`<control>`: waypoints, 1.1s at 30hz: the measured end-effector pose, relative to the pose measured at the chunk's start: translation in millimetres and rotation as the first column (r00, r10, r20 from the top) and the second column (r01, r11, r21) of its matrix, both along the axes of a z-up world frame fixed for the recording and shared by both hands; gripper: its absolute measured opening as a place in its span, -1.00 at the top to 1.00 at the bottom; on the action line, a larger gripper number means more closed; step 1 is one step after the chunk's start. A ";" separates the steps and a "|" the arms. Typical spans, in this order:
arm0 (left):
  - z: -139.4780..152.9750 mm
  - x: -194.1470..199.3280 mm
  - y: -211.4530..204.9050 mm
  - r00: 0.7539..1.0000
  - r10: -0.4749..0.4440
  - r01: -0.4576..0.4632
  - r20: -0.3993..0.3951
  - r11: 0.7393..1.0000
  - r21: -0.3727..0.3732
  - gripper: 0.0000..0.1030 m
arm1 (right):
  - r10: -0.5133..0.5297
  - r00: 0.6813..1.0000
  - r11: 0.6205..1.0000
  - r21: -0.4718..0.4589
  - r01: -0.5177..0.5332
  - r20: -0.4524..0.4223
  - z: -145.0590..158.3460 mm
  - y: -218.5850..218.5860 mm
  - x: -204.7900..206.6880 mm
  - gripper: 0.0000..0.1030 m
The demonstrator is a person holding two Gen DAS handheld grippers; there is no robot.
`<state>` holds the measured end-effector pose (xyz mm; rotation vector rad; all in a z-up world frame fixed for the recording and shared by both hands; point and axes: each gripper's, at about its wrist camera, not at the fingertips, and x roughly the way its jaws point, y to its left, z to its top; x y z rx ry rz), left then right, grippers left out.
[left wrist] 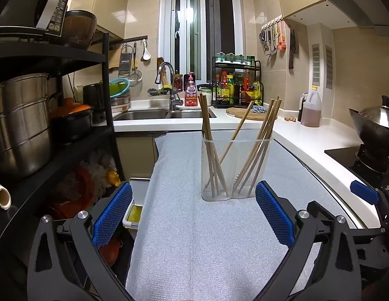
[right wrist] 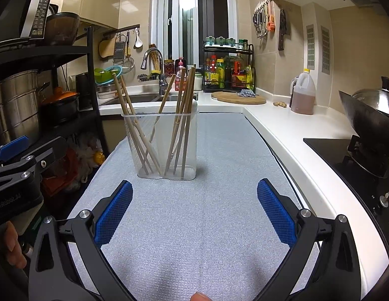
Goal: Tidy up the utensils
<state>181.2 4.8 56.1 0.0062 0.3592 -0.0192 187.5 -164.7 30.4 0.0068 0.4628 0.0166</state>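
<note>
Beige tiled walls [left wrist: 349, 75] enclose a narrow kitchen. A white-framed window [left wrist: 199, 25], dark outside, sits above the sink [left wrist: 149, 114]. White counter [left wrist: 307, 135] runs along the right to a black hob [left wrist: 355, 158]. Black shelving [left wrist: 56, 55] stands left.

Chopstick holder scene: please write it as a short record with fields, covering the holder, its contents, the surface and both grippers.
holder: clear plastic holder, upright, two compartments
contents: wooden chopsticks leaning in both compartments
surface: grey mat under the holder
loose chopsticks on mat: none visible
left gripper: open, empty, apart from the holder
right gripper: open, empty, apart from the holder
</note>
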 end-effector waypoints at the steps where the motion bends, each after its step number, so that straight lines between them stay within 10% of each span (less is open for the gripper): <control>1: -0.1 0.0 0.4 1.000 -0.001 0.001 -0.002 1.000 -0.005 -0.85 | 0.000 1.000 1.000 0.000 0.000 0.000 0.0 -0.1 0.0 -0.90; 33: 0.7 0.7 -3.9 1.000 -0.009 0.009 -0.003 1.000 0.005 -0.85 | 0.006 1.000 1.000 0.002 -0.005 -0.010 -2.1 -0.3 1.5 -0.90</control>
